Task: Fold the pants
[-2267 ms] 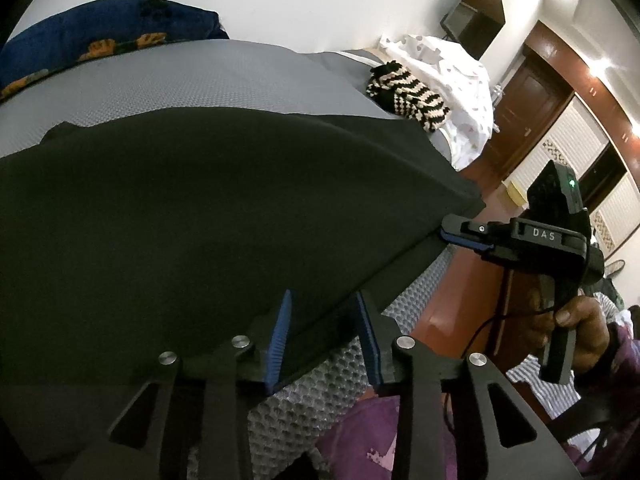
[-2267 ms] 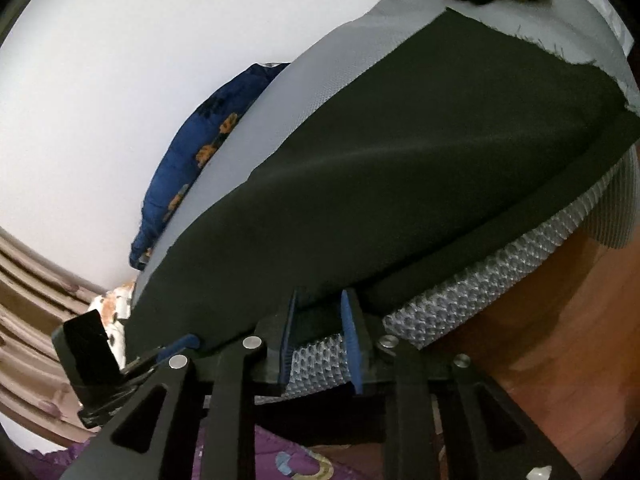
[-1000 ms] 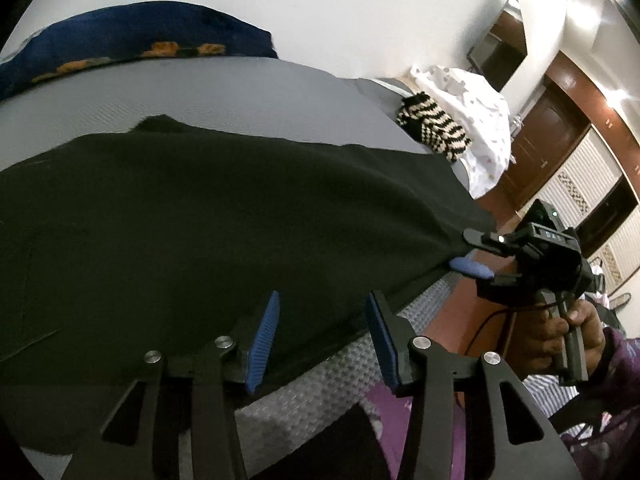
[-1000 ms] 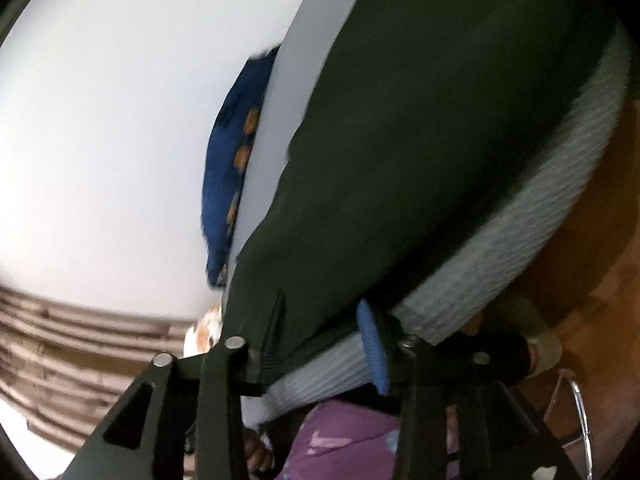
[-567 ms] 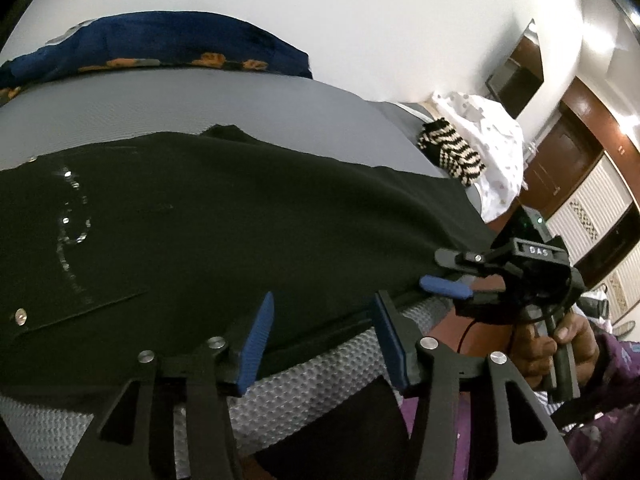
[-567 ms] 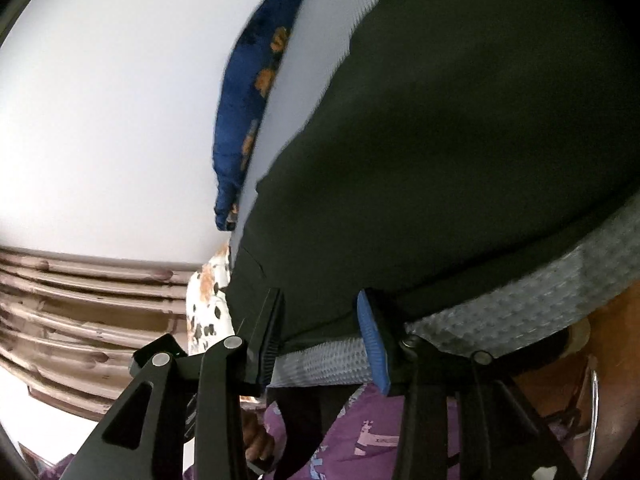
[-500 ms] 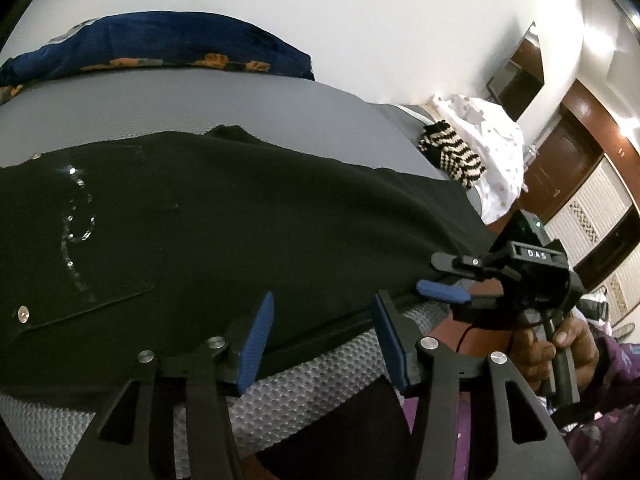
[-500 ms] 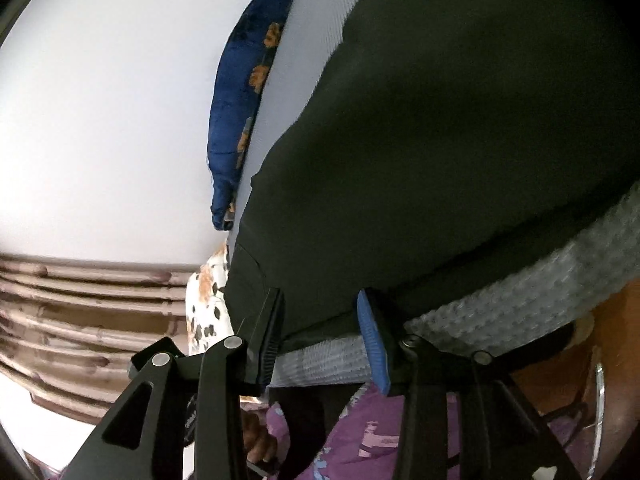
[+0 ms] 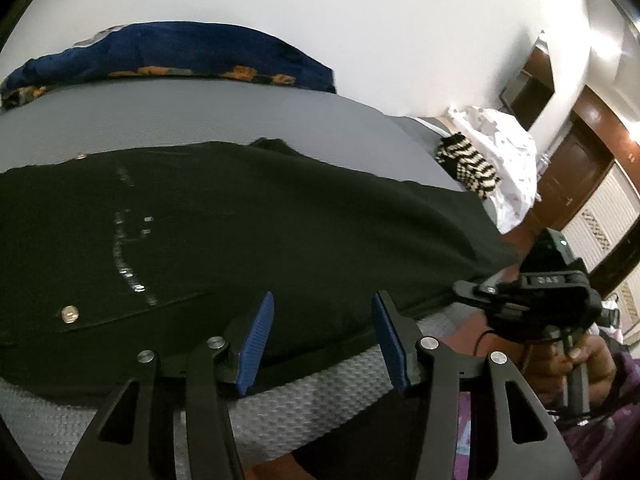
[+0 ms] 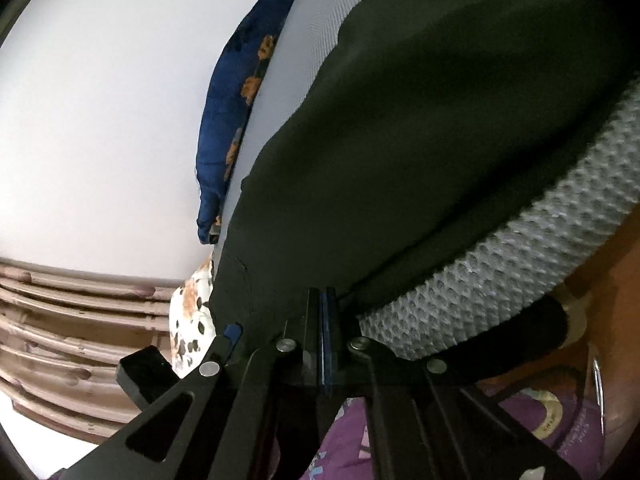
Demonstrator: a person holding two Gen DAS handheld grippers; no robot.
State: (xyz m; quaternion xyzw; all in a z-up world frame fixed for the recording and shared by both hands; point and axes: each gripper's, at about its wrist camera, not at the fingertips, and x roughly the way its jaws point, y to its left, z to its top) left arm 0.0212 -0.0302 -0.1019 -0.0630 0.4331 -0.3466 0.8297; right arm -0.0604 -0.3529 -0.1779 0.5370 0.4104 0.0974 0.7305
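At near edge of grey bed (image 9: 208, 120), black pants (image 9: 280, 232) lay spread flat; right gripper (image 10: 322, 320) had just snapped closed on hem, left gripper (image 9: 320, 336) stood half open, empty, over edge; likely needed closing on cloth next before lifting fold

My left camera sits on my left gripper (image 9: 322, 338) and looks down across the bed (image 9: 200, 120) toward the white wall (image 9: 320, 20). My right camera sits on my right gripper (image 10: 323, 300), very close to the bed's edge. Both see the black pants (image 9: 260, 232) and blue pillow (image 9: 168, 50).
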